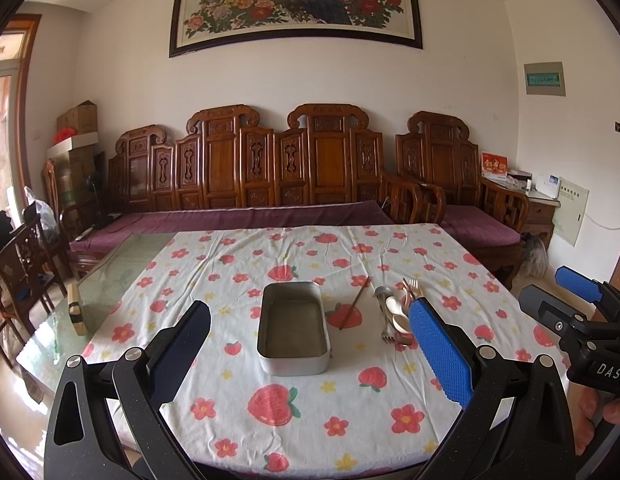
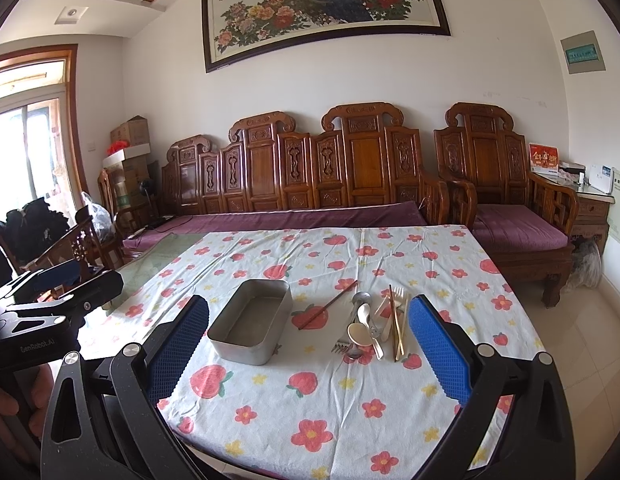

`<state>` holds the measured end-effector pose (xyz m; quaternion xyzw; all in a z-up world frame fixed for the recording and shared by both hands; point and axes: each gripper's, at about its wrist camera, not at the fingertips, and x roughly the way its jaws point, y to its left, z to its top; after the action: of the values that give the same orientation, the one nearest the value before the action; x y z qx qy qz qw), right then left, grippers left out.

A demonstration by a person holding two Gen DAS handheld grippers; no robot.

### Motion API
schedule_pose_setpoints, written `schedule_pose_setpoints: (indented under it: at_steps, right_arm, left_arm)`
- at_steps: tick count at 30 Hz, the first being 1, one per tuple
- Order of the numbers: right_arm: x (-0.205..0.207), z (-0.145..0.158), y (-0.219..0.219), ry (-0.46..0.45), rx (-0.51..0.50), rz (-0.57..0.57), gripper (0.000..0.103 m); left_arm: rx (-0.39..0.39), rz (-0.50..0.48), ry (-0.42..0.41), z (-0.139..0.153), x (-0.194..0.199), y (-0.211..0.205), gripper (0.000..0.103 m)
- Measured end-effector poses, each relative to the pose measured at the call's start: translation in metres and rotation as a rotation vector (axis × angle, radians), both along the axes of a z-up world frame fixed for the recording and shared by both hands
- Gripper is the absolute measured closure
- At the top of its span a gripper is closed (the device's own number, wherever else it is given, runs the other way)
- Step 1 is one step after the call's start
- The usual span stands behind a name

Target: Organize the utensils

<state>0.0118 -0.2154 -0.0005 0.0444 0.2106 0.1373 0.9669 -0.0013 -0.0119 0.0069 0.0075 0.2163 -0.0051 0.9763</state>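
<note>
Now — tin [image 2: 252,322] long axis front-back | lone chopstick [image 2: 328,305] diagonal | both jaws apart

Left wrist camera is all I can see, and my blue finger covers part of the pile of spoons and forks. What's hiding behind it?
Observer: Pale chopsticks lie along the right edge of the utensil pile, pointing away from you.
Operator: Ooh! Is the other tool holding anything? I only see it from the side.
Observer: No. The right tool is open, with nothing between its fingers.
Operator: Is anything past the pile on that side?
Observer: Only flowered tablecloth up to the table's edge.
</note>
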Motion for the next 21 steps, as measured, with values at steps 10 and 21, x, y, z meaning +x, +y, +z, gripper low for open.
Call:
schedule_pose_setpoints:
  at_steps: [10, 21]
  right_arm:
    - [0.015, -0.021, -0.009, 0.035, -0.001, -0.008, 0.003]
    - [0.066, -0.050, -0.025, 0.114, -0.090, 0.036, 0.014]
  left_arm:
    - [0.019, -0.007, 0.087, -0.027, 0.022, 0.007, 0.006]
    - [0.074, -0.085, 0.196, -0.062, 0.063, -0.005, 0.006]
